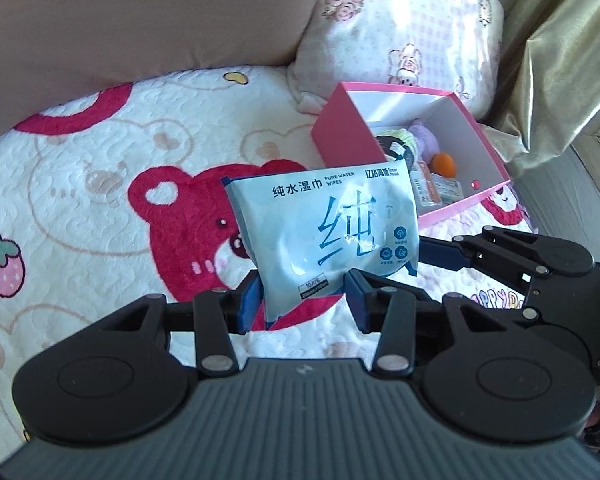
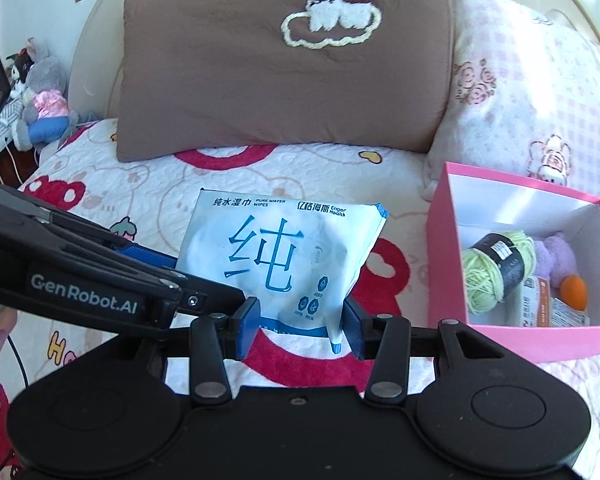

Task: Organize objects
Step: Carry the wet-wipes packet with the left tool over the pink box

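A light blue pack of wet wipes (image 1: 324, 232) is held up over the bed, and it also shows in the right wrist view (image 2: 284, 264). My left gripper (image 1: 302, 300) is closed on its lower edge from the left. My right gripper (image 2: 298, 326) is closed on its lower edge from the right. Each gripper shows in the other's view: the right one (image 1: 452, 254) and the left one (image 2: 152, 260). An open pink box (image 1: 340, 132) stands to the right (image 2: 444, 248). It holds green yarn (image 2: 488, 276), a purple plush (image 2: 556, 258), an orange ball (image 2: 574, 290) and small packets.
The bed has a white quilt with red bears (image 1: 100, 184). A brown pillow (image 2: 284, 72) and a pink checked pillow (image 2: 532, 92) stand at the headboard. A gold curtain (image 1: 560, 60) hangs to the right. Plush toys (image 2: 40, 96) sit at the far left.
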Demonstrator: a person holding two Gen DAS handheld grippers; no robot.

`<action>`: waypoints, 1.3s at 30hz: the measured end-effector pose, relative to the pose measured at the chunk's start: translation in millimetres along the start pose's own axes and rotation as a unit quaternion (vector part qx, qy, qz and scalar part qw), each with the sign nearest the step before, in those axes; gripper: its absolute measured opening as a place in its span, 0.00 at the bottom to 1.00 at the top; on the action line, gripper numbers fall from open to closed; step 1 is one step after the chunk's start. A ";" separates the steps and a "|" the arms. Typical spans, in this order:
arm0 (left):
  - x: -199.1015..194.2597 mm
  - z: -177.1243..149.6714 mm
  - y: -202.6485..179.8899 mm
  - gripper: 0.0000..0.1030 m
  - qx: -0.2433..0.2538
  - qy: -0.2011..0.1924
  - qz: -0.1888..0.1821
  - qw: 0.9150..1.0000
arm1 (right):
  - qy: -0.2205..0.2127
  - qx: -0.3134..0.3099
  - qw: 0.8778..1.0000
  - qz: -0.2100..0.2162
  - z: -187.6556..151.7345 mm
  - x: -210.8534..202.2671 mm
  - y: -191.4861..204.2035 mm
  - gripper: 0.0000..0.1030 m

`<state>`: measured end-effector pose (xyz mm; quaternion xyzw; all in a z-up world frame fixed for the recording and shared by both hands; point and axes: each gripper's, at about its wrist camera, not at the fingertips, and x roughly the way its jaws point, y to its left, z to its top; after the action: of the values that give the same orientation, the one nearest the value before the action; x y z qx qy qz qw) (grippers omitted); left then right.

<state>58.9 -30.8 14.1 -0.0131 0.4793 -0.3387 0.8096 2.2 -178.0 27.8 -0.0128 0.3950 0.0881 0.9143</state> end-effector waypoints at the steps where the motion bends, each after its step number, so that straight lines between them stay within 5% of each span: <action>1: -1.6 0.6 -4.0 0.42 0.004 0.000 -0.001 1.000 | -0.002 0.004 1.000 0.000 -0.6 -3.1 -2.1 0.49; 21: -0.3 10.6 -68.6 0.42 0.045 0.009 -0.020 0.999 | -0.001 0.033 0.999 -0.011 -13.3 -42.7 -49.1 0.50; 39: 40.0 56.9 -124.0 0.43 0.089 0.022 -0.048 0.995 | -0.002 0.019 0.998 -0.051 -4.4 -47.8 -108.5 0.51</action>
<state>49.6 -166.0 57.0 0.0435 0.4638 -0.4190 0.7794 -14.5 -292.4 54.4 -0.0153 0.3933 0.0334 0.9187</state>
